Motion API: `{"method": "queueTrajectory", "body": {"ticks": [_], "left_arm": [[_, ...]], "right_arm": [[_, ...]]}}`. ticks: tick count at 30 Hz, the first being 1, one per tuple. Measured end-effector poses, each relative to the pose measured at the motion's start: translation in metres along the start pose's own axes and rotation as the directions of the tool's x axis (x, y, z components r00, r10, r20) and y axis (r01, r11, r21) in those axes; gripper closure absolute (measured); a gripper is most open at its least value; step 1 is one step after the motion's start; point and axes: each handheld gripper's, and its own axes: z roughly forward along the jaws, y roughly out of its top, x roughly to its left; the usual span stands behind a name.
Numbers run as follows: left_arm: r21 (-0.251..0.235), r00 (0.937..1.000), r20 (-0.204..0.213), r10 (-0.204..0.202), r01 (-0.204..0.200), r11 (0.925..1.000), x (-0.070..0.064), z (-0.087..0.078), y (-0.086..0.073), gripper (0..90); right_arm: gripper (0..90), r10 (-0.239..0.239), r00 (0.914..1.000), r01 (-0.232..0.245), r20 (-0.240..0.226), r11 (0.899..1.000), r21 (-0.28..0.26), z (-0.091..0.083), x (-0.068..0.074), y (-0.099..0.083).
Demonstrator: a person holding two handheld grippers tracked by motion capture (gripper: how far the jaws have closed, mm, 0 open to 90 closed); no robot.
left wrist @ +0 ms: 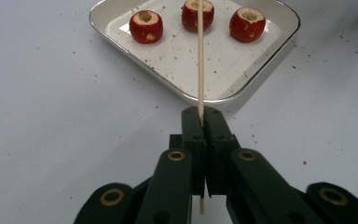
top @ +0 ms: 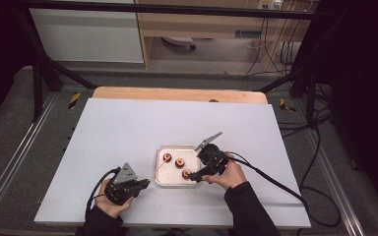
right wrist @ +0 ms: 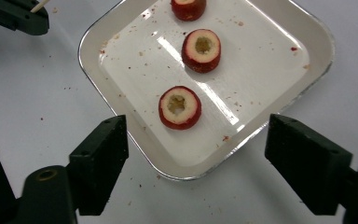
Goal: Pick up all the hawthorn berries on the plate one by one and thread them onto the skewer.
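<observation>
A white square tray [top: 163, 178] [left wrist: 279, 51] [right wrist: 270, 28] holds three cored red fruits [top: 179, 162] [left wrist: 146, 26] [right wrist: 179, 107]. My left gripper [top: 145, 184] [left wrist: 202, 116] is shut on a thin wooden skewer [left wrist: 200, 56], which points over the tray toward the middle fruit [left wrist: 189, 11]. The skewer [top: 158, 170] reaches from the left gripper to the tray's left rim in the high view. My right gripper [top: 195, 177] [right wrist: 196, 140] hovers open above the tray's near right corner, with the nearest fruit between and beyond its jaws.
The white table sheet [top: 128, 128] carries fine red crumbs around the tray. Cables trail from both grippers toward the table's right and front edges. A wooden board edge [top: 177, 93] runs along the far side.
</observation>
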Motion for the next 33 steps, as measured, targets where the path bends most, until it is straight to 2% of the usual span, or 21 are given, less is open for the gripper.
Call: {"method": "queueTrajectory", "body": {"ticks": [1, 5, 12, 19, 25, 33], "left_arm": [[-0.001, 1.0, 0.0, 0.001, -0.001, 1.0, 0.0, 0.0, 0.0, 88.4], [0.001, 1.0, -0.001, 0.0, 0.0, 1.0, 0.0, 0.0, -0.001, 88.3], [0.005, 1.0, -0.001, -0.001, 0.001, 1.0, 0.0, 0.001, -0.001, 88.3], [0.008, 1.0, 0.0, -0.002, 0.002, 1.0, 0.0, 0.001, 0.0, 88.3], [0.009, 1.0, 0.0, -0.001, 0.001, 1.0, 0.0, 0.001, -0.001, 88.3], [0.012, 1.0, -0.002, 0.003, -0.003, 0.9999, 0.0, 0.002, -0.001, 88.4]], "right_arm": [[27.5, -0.016, 0.9999, 0.016, -0.004, 1.0, 0.017, 0.003, 0.001, 0.005], [32.6, -0.025, 0.9996, 0.025, -0.013, 0.999, 0.037, 0.008, 0.004, 0.01], [43.7, -0.04, 0.999, 0.042, -0.02, 0.994, 0.102, 0.025, 0.007, 0.025], [49.4, -0.049, 0.9983, 0.053, -0.03, 0.987, 0.154, 0.034, 0.006, 0.033], [53.6, -0.048, 0.9979, 0.056, -0.044, 0.98, 0.192, 0.041, 0.004, 0.034], [60.4, -0.043, 0.9977, 0.053, -0.052, 0.976, 0.212, 0.043, 0.002, 0.034]]}}
